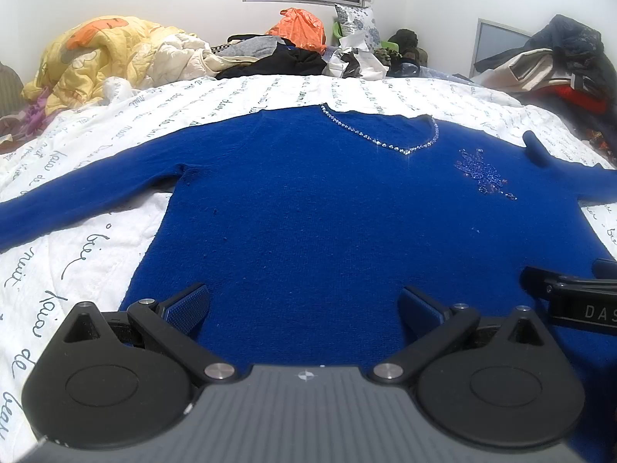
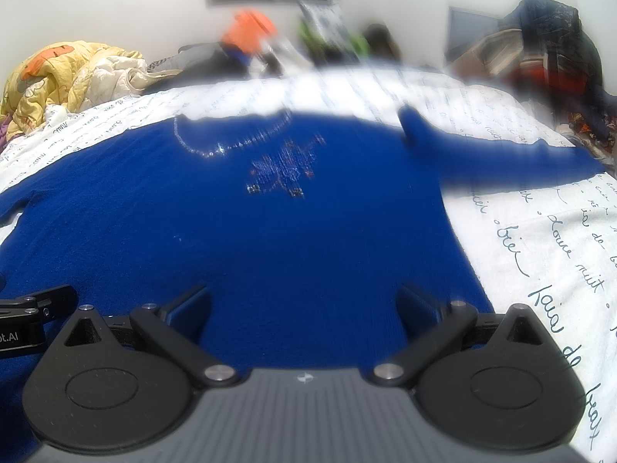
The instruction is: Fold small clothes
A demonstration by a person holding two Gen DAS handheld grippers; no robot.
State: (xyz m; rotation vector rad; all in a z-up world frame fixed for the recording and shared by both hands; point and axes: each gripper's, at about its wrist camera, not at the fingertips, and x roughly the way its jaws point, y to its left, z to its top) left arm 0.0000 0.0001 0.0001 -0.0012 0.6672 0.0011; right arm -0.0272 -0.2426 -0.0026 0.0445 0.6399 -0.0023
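A royal-blue knit sweater [image 1: 308, 200] lies flat and face up on the bed, sleeves spread to both sides, with a rhinestone V-neck and a sequin motif [image 1: 484, 175] on the chest. In the right wrist view the same sweater [image 2: 239, 239] is partly blurred. My left gripper [image 1: 304, 308] hovers over the lower left part of the body, jaws wide open, nothing between them. My right gripper [image 2: 304, 308] hovers over the lower right part, also open and empty. Part of the right gripper [image 1: 578, 301] shows at the left view's right edge.
The sweater rests on a white bedspread [image 1: 77, 254] printed with script. At the bed's far end lie a yellow quilt [image 1: 104, 58], an orange plastic bag [image 1: 299, 25] and a heap of dark clothes. More clothes [image 1: 559, 65] are stacked at the right.
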